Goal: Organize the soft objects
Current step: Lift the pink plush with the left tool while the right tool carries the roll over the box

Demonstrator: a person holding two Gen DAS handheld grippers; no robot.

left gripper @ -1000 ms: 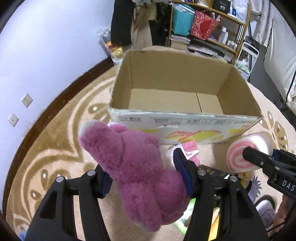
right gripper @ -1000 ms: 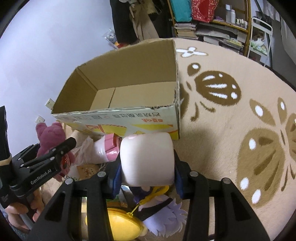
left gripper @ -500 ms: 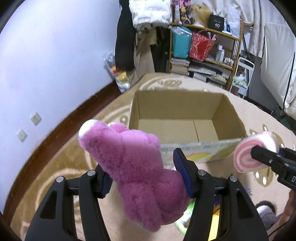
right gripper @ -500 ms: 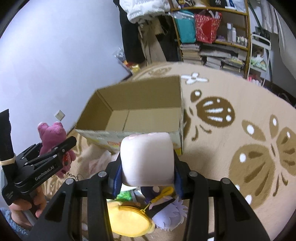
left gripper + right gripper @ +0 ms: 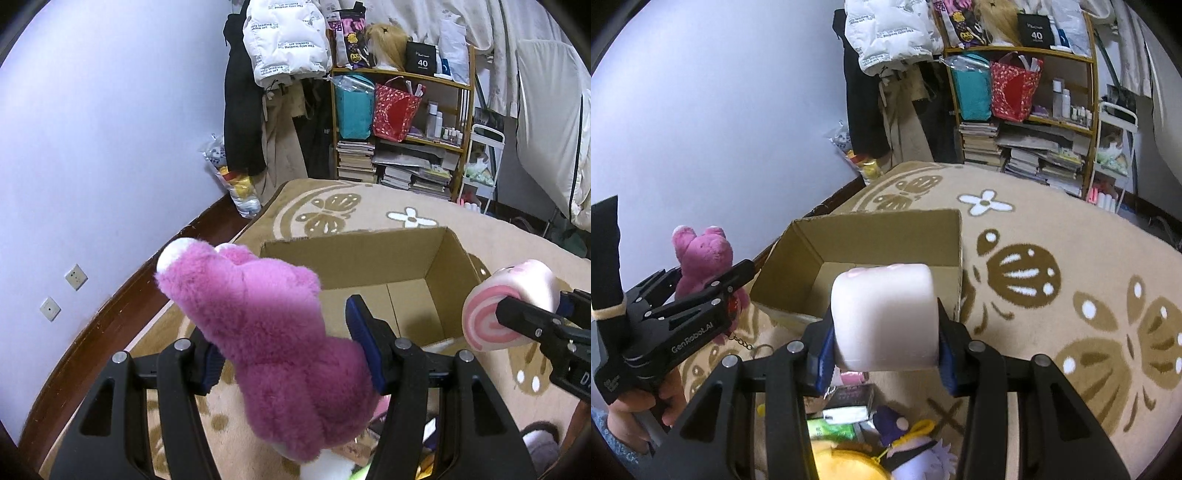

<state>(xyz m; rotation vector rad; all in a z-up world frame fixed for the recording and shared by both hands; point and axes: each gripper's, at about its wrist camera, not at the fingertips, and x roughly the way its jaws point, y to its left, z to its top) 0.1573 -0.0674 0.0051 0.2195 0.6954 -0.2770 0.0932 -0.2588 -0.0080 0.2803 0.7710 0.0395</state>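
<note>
My left gripper (image 5: 286, 345) is shut on a pink plush bear (image 5: 266, 325), held in the air before the open cardboard box (image 5: 447, 266). The bear also shows in the right wrist view (image 5: 703, 254). My right gripper (image 5: 884, 349) is shut on a white and pink roll-shaped plush (image 5: 884, 315), also above the box's (image 5: 798, 277) near edge. In the left wrist view the roll plush (image 5: 506, 310) shows at the right. The box looks empty inside.
A patterned beige rug (image 5: 1052, 266) covers the floor. Several soft toys and packets (image 5: 849, 435) lie below my grippers. A cluttered shelf (image 5: 402, 129) and hanging clothes (image 5: 258, 92) stand at the back. The wall (image 5: 92, 147) is on the left.
Both grippers have risen with their toys. The box now looks smaller and lower in both views, and more of the room shows.
</note>
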